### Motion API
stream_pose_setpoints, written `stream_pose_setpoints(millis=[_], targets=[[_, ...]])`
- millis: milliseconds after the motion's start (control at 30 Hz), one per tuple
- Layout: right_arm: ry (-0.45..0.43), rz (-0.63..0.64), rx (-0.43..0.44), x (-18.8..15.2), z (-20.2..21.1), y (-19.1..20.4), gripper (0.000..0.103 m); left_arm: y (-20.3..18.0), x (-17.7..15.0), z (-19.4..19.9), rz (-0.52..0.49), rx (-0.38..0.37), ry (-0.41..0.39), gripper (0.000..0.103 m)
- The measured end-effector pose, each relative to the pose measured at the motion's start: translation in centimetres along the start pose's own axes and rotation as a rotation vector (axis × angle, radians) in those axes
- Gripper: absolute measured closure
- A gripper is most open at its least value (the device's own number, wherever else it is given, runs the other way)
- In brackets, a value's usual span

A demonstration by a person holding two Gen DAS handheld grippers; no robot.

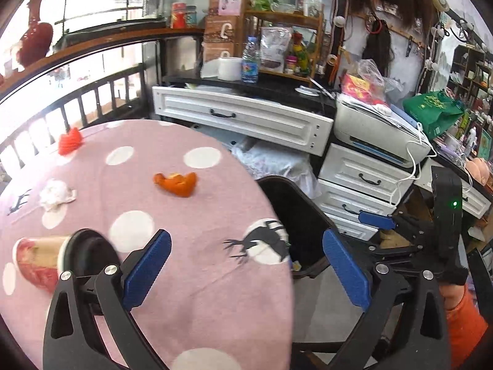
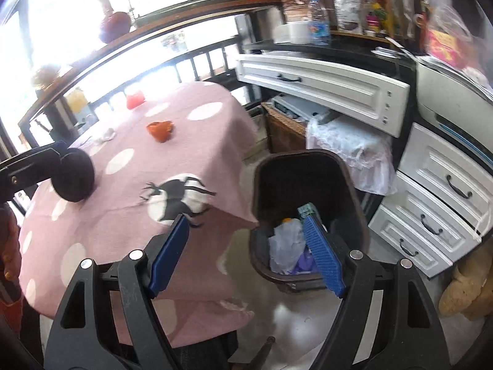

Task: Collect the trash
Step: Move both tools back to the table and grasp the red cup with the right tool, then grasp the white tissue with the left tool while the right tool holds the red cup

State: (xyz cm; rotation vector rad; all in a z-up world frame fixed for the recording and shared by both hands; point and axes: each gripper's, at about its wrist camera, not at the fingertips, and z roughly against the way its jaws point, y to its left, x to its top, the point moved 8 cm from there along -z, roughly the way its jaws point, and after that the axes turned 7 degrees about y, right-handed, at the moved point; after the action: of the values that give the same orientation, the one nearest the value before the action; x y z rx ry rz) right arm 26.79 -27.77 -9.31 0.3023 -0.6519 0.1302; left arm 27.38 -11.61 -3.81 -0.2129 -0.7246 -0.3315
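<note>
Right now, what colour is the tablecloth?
The tablecloth is pink with white dots and dark deer shapes, clearest in the left wrist view.

We carry two alike tools: each gripper [image 1: 246, 268] has black skeletal arms with cut-out slots, silver round screws at the pivots, and blue ribbed pads [image 2: 323, 252]. The right gripper [image 2: 246, 252] body shows a small green light [image 1: 454, 204]. We wear an orange sleeve [image 1: 465, 320].
</note>
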Motion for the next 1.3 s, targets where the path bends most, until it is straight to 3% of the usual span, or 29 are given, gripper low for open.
stream_pose_setpoints(millis=[233, 333, 400, 600, 833, 1067, 1233, 1300], targets=[[0.087, 0.282, 0.175, 3.4, -1.6, 12.0, 0.026, 10.5, -2.6, 3.8, 0.102, 0.234, -0.011, 0.006], [0.138, 0.409, 0.244, 4.4, -2.2, 17.8, 0.024, 15.1, -4.2, 4.9, 0.176, 0.298, 0.016, 0.006], [0.147, 0.499, 0.246, 4.9, -2.4, 21.4, 0.018, 17.7, -5.3, 5.9, 0.223, 0.331, 0.012, 0.006], [0.245, 0.765, 0.249, 6.1, -4.0, 30.3, 0.018, 22.5, -8.9, 8.1, 0.299, 0.379, 0.036, 0.006], [0.468, 1.042, 0.094, 5.3, -9.5, 35.8, 0.017, 25.2, -11.6, 9.3, 0.307, 0.381, 0.059, 0.006], [0.642, 1.24, -0.088, 4.2, -14.3, 37.6, 0.017, 27.4, -13.1, 9.7, 0.341, 0.36, 0.061, 0.006], [0.737, 1.267, -0.17, 3.7, -16.7, 37.7, 0.019, 28.3, -13.7, 9.5, 0.354, 0.346, 0.067, 0.006], [0.764, 1.255, -0.168, 3.6, -16.9, 37.6, 0.029, 28.4, -14.0, 9.4, 0.35, 0.342, 0.073, 0.006]])
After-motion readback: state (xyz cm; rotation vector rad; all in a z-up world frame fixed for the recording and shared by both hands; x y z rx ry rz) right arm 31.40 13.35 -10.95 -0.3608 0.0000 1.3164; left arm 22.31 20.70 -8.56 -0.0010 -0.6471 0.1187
